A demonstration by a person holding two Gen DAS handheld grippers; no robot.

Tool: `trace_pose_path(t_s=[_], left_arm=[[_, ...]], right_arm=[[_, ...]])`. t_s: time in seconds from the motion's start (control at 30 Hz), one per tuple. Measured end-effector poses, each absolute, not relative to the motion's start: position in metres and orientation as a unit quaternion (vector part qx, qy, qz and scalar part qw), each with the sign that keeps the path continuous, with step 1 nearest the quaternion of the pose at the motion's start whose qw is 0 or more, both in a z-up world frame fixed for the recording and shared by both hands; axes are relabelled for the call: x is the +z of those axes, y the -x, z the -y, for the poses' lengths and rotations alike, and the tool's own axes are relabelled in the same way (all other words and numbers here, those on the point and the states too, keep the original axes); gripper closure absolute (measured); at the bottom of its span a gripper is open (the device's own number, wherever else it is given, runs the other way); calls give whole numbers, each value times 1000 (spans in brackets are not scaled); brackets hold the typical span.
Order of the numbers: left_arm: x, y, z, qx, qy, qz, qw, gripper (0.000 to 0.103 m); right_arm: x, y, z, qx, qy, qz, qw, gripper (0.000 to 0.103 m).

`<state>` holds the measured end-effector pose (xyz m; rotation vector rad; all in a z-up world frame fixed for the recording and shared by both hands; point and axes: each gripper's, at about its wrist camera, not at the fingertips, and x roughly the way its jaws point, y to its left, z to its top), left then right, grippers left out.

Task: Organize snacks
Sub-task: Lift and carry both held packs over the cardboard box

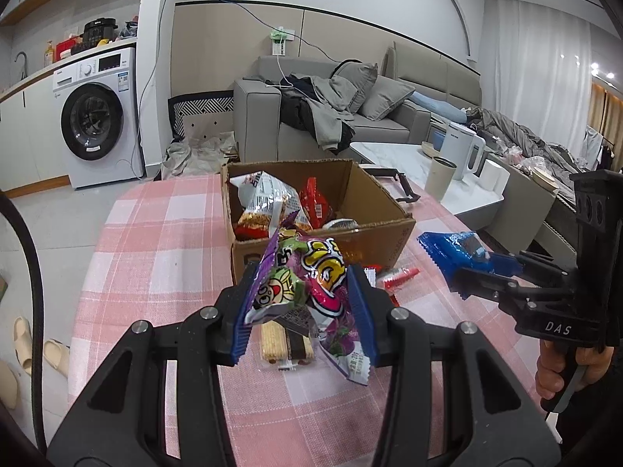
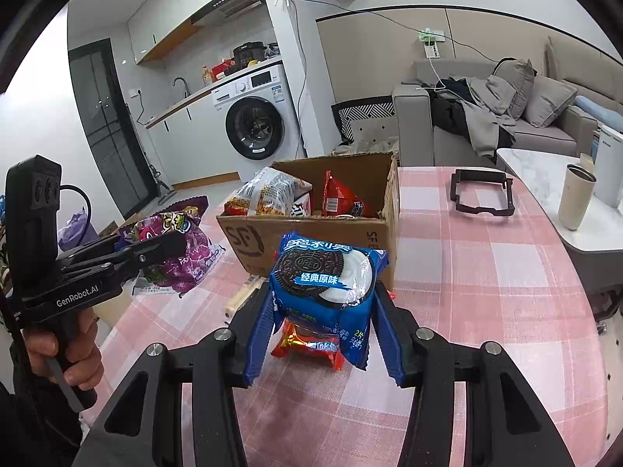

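My left gripper point(image 1: 307, 303) pointed forward and down over the pink checked tablecloth point(image 1: 155, 241), blue pads clenched on a purple snack bag point(image 1: 311, 292). The bag stood roughly upright between the pads, long axis near vertical, its top seam toward the cardboard box point(image 1: 385, 233) and its bottom corner hanging clear of the cloth. Under it a clear pack of wafer bars point(image 1: 286, 344) lay flat on the table.

My right gripper point(image 2: 321, 311) had the same downward tilt, with my hand point(image 2: 66, 354) and the one across from it wrapped round the pistol handles. Its pads were closed on a blue Oreo packet point(image 2: 327, 284), held upright with the printed face toward the camera and the long axis top to bottom, just short of the box's near wall. A small red packet point(image 2: 307, 346) sat on the cloth beneath it; probably a second biscuit pack, though the print was too blurred to read.

The box stood open near the table's middle, with a noodle snack bag point(image 1: 264, 198) and a red bag point(image 1: 317, 202) inside. A black frame point(image 2: 483, 190) lay beyond, right of the box.
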<state>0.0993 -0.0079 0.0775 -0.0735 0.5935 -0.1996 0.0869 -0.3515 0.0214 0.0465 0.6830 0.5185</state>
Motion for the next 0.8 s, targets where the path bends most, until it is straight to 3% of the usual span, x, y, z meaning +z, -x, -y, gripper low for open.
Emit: trace_pose_path(t_s=[0.8], left_arm=[[120,-159,22,-92,11,-263,960,62]], right_arm=[[44,-122,334,256,-27,-307,916,54]])
